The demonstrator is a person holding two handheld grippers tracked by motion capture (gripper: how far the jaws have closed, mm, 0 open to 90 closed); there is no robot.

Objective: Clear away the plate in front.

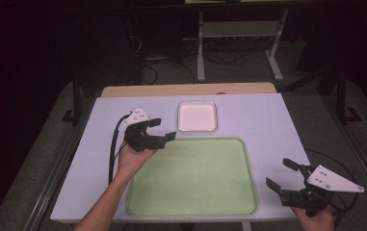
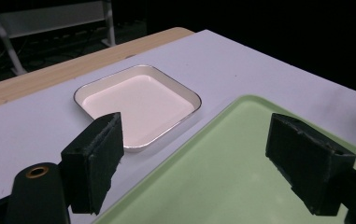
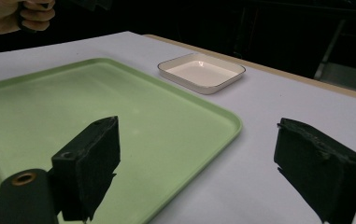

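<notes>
Green tray [image 1: 195, 178] lies flat on the worktop [image 1: 268, 125] directly in front of you, its long side running left to right and its surface bare. Your right gripper [image 1: 287, 175] hangs at the near right corner of the worktop, just off the tray's right rim, with its jaws spread wide and nothing between them; in the right gripper view [image 3: 194, 158] those jaws frame the tray's rounded corner [image 3: 227, 123] and the pale worktop beside it. Your right hand [image 1: 316, 219] grips it from below at the near edge.

Farther in, your left gripper [image 1: 164, 130] is over the tray's far left corner, held up in your left hand [image 1: 133, 159], the cable [image 1: 113, 144] looping down beside your wrist. Its jaws are also spread apart and pinch nothing; the left gripper view [image 2: 192, 154] looks between them across the tray rim.

Beyond the tray, apart from its far edge by a narrow strip of worktop, sits a small white square dish [image 1: 197, 116], empty. Behind it, the wooden strip [image 1: 186, 89] marks the worktop's far edge.
</notes>
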